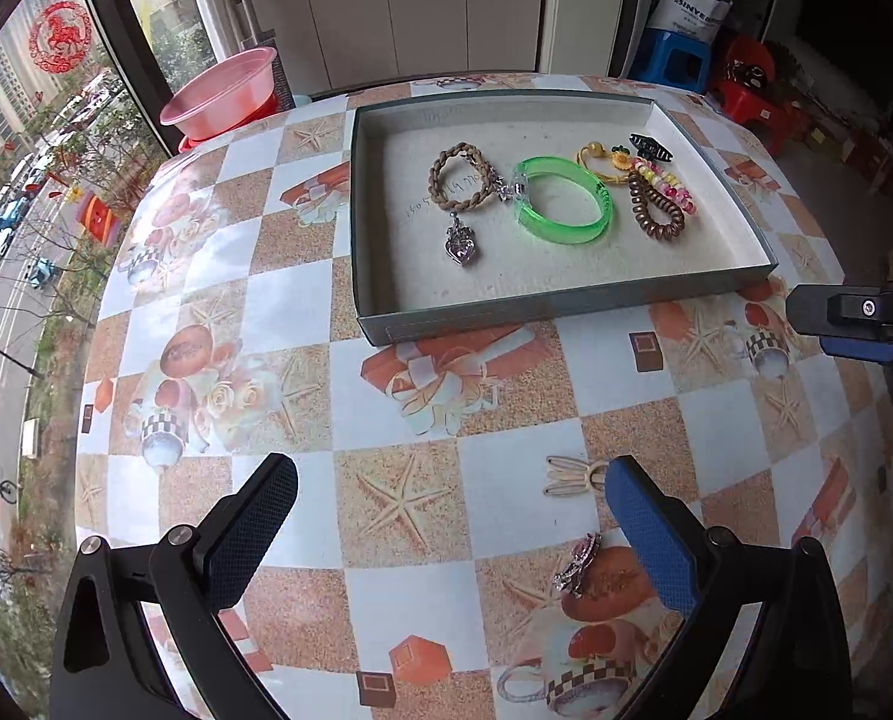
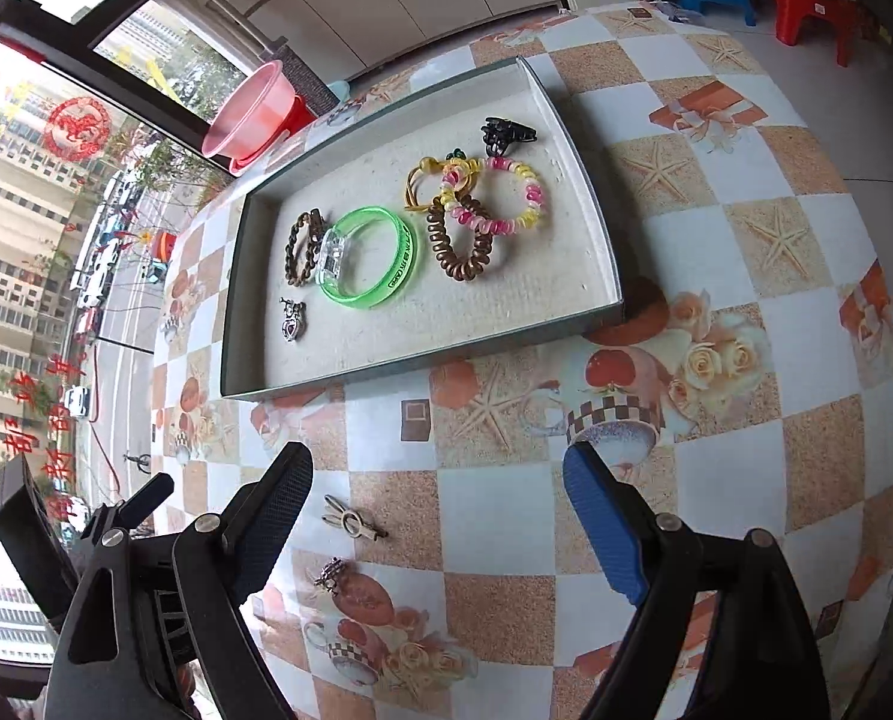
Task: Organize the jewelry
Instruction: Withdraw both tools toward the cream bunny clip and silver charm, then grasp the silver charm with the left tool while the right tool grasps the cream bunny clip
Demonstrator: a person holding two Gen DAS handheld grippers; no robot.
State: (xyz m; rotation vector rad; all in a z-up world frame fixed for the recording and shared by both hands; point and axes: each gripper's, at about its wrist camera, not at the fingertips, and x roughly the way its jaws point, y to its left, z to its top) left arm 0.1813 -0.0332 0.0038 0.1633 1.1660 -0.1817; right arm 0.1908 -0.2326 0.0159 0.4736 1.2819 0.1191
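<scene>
Blue-padded and spread wide, the left gripper [image 1: 449, 531] holds nothing and tilts steeply down over the checked tablecloth [image 1: 398, 360]. A gold hair clip [image 1: 572, 476] lies just ahead of its right finger, and a jewelled brooch [image 1: 578, 564] sits beside that finger's pad. The right gripper [image 2: 437, 519] is likewise parted and empty, angled downward, with the clip [image 2: 353, 521] near its left finger. Farther ahead of both, the grey tray [image 1: 506, 315] carries the green bangle [image 1: 563, 201], the braided bracelet [image 1: 455, 177] and the coil hair ties [image 1: 656, 204].
</scene>
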